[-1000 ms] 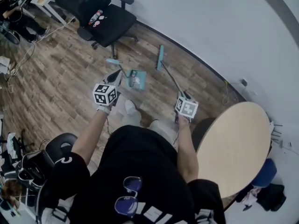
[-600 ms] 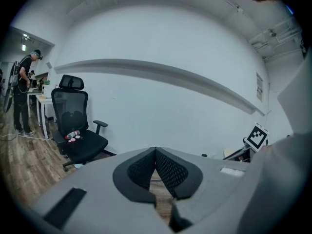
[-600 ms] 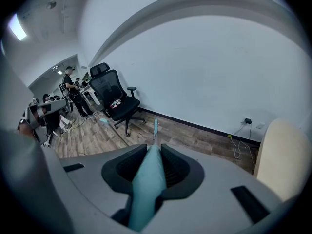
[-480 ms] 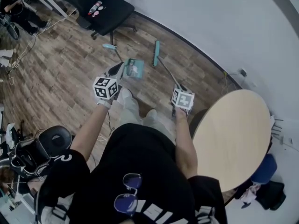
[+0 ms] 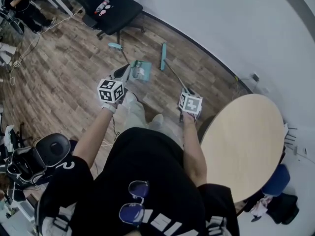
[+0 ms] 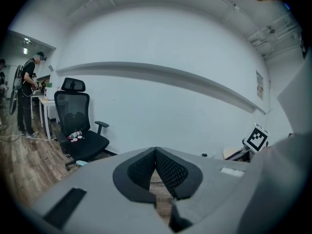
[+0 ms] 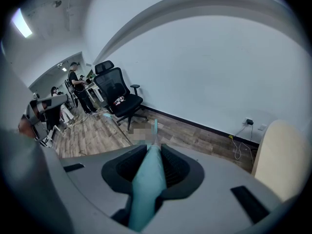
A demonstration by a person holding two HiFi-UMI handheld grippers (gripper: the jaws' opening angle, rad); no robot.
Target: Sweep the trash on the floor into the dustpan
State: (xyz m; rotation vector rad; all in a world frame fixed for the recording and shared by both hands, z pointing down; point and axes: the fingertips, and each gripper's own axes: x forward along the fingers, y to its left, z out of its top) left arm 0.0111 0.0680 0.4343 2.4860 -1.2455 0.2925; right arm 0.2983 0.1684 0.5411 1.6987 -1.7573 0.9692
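Observation:
A teal dustpan (image 5: 141, 71) rests on the wood floor ahead of my feet, with something pale lying in it. Its thin handle rod runs up to a teal grip (image 5: 115, 46). My left gripper (image 5: 123, 74) (image 6: 156, 156) sits beside the pan with its pads pressed together, seemingly on that rod, though the rod is mostly hidden. My right gripper (image 5: 185, 92) (image 7: 153, 156) is shut on the teal broom handle (image 7: 146, 184). The broom head (image 5: 163, 56) (image 7: 155, 126) lies on the floor near the wall. No loose trash shows on the floor.
A black office chair (image 5: 106, 12) with a bottle on its seat stands ahead to the left. At my right is a round wooden table (image 5: 242, 146). The white wall (image 5: 221, 18) curves close behind the broom, with a socket and cable (image 5: 252, 77). A dark stool (image 5: 52, 149) is at lower left.
Both grippers, with broom and dustpan, have shifted slightly forward toward the chair and wall. The right one moved a bit left. Neither hold has changed.

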